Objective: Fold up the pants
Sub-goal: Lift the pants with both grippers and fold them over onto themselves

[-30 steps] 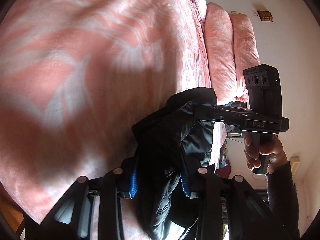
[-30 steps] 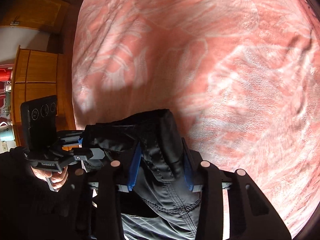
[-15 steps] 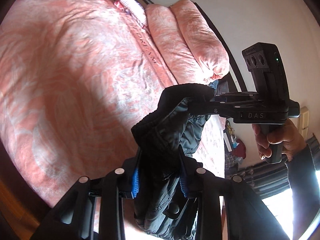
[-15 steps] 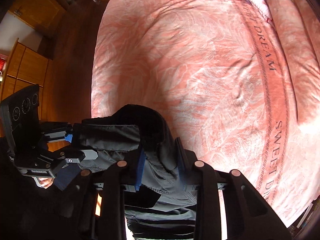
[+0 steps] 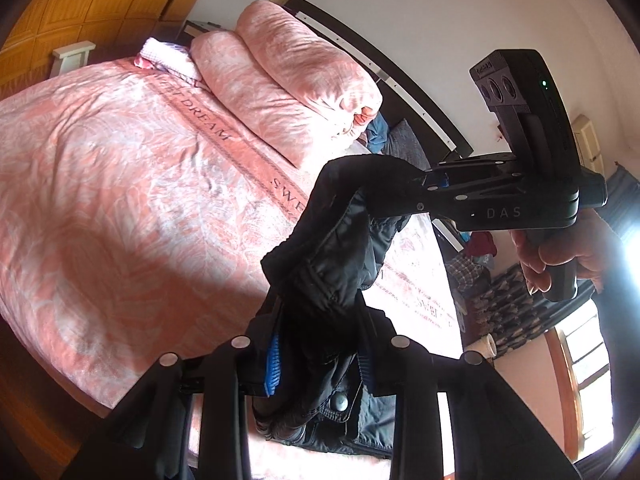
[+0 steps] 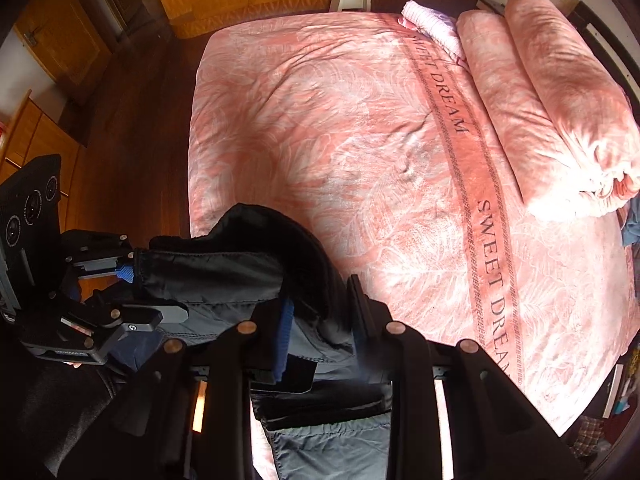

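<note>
The black pants hang in the air above the pink bedspread, stretched by the waistband between both tools. They look padded, soft and fairly bulky, probably slick-faced, so the thick waistband hem is the safest hold. The left gripper and right gripper are each clenched on that band.

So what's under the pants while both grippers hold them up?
The pink bedspread lies beneath the pants; the strip directly below the hanging fabric is hidden.
</note>
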The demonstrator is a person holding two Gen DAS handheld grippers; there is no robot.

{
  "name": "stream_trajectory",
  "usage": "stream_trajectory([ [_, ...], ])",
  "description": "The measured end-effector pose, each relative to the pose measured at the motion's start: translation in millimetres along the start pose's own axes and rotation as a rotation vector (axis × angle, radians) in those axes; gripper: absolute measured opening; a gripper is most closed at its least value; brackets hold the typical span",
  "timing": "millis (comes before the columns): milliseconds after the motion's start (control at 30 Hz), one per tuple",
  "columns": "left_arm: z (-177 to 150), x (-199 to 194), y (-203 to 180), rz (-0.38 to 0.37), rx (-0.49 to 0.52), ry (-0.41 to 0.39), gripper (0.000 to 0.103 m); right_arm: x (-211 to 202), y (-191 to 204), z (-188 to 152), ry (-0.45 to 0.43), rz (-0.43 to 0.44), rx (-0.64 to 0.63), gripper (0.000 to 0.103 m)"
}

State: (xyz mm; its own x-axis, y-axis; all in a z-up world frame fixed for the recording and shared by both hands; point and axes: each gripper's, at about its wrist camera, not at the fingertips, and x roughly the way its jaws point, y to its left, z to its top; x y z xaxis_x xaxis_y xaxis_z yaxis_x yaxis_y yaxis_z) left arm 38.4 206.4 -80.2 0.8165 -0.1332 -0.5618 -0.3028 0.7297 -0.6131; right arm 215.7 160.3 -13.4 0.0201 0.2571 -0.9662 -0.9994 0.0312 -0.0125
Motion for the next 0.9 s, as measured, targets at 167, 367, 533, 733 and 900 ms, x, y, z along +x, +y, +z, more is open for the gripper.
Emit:
stream_trajectory([
  [167, -4, -1, -28, 0.011, 0.062, 0.01, 0.03, -17, -4, -23, -0.035, -0.021, 0.034, 0.025],
  [367, -12, -1, -49, 0.024, 0.113, 0.018, 0.03, -28, -4, -42, -0.051, -0.041, 0.047, 0.024],
  [533, -17, -2, -64, 0.032, 0.157, 0.023, 0.03, -35, -3, -55, -0.059, -0.067, 0.045, 0.024],
  [733, -22, -2, -77, 0.029, 0.188, 0.032, 0.03, -42, -1, -66, -0.057, -0.095, 0.053, 0.024],
  [900, -26, -1, -85, 0.027, 0.213, 0.042, 0.03, -45, 1, -75, -0.054, -0.119, 0.067, 0.024],
])
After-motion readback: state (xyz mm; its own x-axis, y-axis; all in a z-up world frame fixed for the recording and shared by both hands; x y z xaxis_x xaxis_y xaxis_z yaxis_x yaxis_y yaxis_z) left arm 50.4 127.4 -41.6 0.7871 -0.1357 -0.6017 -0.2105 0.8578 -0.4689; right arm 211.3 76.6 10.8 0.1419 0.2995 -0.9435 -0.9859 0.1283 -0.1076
